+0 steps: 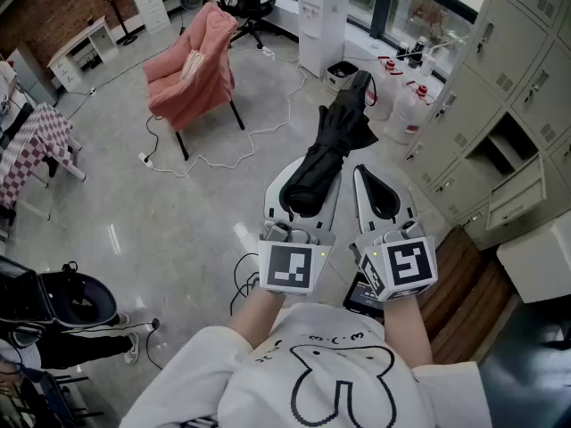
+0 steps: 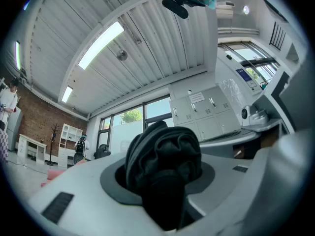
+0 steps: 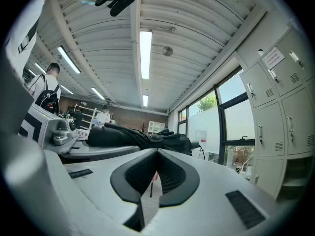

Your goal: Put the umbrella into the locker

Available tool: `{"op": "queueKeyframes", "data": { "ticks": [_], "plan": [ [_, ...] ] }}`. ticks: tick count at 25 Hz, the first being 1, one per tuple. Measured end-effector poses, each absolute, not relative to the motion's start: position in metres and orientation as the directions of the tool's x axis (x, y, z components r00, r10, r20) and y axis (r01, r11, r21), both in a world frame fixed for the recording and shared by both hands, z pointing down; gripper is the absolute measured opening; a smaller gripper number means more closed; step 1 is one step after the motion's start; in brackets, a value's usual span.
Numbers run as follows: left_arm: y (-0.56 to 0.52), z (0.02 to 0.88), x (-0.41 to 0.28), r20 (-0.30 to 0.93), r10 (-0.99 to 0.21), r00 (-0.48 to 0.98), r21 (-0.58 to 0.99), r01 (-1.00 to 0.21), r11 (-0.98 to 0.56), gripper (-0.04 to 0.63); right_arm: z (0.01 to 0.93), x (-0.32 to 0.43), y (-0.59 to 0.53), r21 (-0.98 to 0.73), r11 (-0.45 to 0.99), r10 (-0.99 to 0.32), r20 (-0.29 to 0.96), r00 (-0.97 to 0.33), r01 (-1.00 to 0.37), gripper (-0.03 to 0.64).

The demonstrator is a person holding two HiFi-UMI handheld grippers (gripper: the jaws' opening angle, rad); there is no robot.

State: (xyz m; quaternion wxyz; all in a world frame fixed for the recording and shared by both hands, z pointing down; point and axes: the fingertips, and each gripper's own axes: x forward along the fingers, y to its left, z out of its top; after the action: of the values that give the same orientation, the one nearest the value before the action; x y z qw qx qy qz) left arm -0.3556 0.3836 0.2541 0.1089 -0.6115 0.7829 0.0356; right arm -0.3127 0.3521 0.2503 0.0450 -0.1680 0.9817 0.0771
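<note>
The left gripper (image 1: 310,185) has its jaws closed partway on the folded black umbrella (image 1: 335,136). In the left gripper view the bunched cloth fills the gap between the pads, and the rest of the umbrella sticks out forward over the grey floor (image 1: 205,203). The right gripper (image 1: 370,181) is held just beside it, its jaws brought together at the tips with nothing between them. To the right stands the bank of grey lockers (image 1: 526,69). One compartment (image 1: 489,157) is open, with a door swung out just beside it; what shows of the inside is dark and bare, and the umbrella is well apart from it, outside any locker. Farther off, a small white bin (image 1: 342,71) with a dark liner sits by a water dispenser (image 1: 321,25); its contents cannot be made out
</note>
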Motion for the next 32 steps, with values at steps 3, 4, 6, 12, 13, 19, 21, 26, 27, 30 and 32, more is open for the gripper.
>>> {"op": "queueKeyframes", "data": {
  "ticks": [3,4,6,12,13,19,21,26,27,30,32],
  "plan": [
    [0.382,0.255,-0.352,-0.218,-0.950,-0.225,-0.075,-0.966,0.246,0.192,0.252,-0.310,0.353,0.142,0.933,-0.316,-0.118,-0.941,-0.331,0.014],
    [0.382,0.255,-0.352,-0.217,-0.950,-0.223,-0.075,-0.967,0.245,0.192,0.253,-0.310,0.353,0.144,0.933,-0.315,-0.120,-0.942,-0.330,0.014],
    [0.381,0.256,-0.351,-0.213,-0.951,-0.222,-0.072,-0.968,0.242,0.192,0.254,-0.308,0.353,0.144,0.931,-0.318,-0.123,-0.940,-0.334,0.015],
    [0.367,0.255,-0.340,-0.210,-0.957,-0.199,-0.072,-0.973,0.218,0.192,0.253,-0.298,0.343,0.151,0.931,-0.316,-0.128,-0.940,-0.333,0.014],
    [0.363,0.255,-0.336,-0.210,-0.959,-0.192,-0.072,-0.975,0.211,0.192,0.253,-0.295,0.339,0.161,0.926,-0.324,-0.129,-0.937,-0.342,0.014],
    [0.324,0.256,-0.303,-0.203,-0.969,-0.143,-0.061,-0.985,0.159,0.192,0.255,-0.258,0.299,0.174,0.901,-0.382,-0.122,-0.916,-0.398,0.014],
    [0.309,0.255,-0.290,-0.207,-0.970,-0.128,-0.054,-0.988,0.142,0.192,0.256,-0.247,0.287,0.202,0.901,-0.368,-0.108,-0.923,-0.383,0.014],
    [0.270,0.256,-0.256,-0.205,-0.976,-0.070,-0.057,-0.995,0.083,0.192,0.253,-0.205,0.243,0.169,0.876,-0.434,-0.132,-0.891,-0.452,0.014],
    [0.260,0.255,-0.250,-0.205,-0.977,-0.057,-0.059,-0.996,0.071,0.192,0.253,-0.196,0.233,0.147,0.867,-0.459,-0.139,-0.878,-0.476,0.014],
    [0.232,0.257,-0.229,-0.199,-0.980,-0.021,-0.066,-0.997,0.034,0.192,0.250,-0.165,0.205,0.070,0.844,-0.512,-0.185,-0.839,-0.531,0.014],
    [0.212,0.258,-0.215,-0.194,-0.981,0.002,-0.067,-0.998,0.011,0.192,0.248,-0.146,0.187,0.043,0.828,-0.539,-0.215,-0.814,-0.560,0.012]
  ]
}}
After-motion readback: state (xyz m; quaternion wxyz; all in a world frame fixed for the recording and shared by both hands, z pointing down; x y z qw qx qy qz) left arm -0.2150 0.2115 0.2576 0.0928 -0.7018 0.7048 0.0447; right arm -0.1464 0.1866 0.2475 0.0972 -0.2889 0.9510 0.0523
